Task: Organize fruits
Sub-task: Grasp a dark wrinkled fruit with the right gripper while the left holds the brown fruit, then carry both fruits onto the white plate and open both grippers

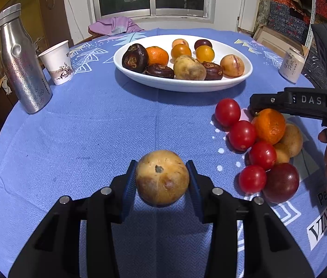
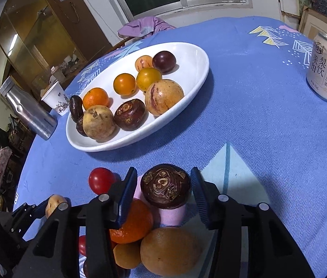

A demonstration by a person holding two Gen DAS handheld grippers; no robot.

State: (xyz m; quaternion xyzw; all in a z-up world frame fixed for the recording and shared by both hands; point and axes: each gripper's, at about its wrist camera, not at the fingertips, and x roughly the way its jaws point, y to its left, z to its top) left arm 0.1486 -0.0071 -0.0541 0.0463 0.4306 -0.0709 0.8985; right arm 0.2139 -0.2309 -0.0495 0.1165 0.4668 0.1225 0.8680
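Two tools: I hold one gripper in each hand, both angled down at the blue tablecloth (image 1: 94, 125).
Left gripper (image 1: 162, 180): narrowed onto a tan round fruit (image 1: 162, 177); both blue pads press its sides and it hangs just clear of the cloth.
Right gripper (image 2: 164, 188): a dark brown water chestnut (image 2: 165, 186) sits between the pads; a slim gap shows on each side, so I judge it not yet pinched.
Loose pile: just beside my right tool lie a mandarin (image 1: 268, 126), four red cherry tomatoes (image 1: 242, 135), a dark red plum (image 1: 281, 182) and some tan fruits (image 1: 292, 140), all touching one another.
White plate (image 1: 237, 82): well ahead of both tools, already carrying about ten fruits, with bare room at its near right side.
Progress: I reckon roughly half done; two fruits are in hand or nearly so, and the pile remains to be moved.
Left to do: carry both fruits to the plate, then clear the pile.
Surroundings: a dented steel bottle (image 1: 22, 62) and a paper cup (image 1: 58, 62) stand at far left, a drink can (image 1: 292, 63) at far right.
In the way: nothing blocks the path to the plate; the tomatoes may roll if the pile is nudged.
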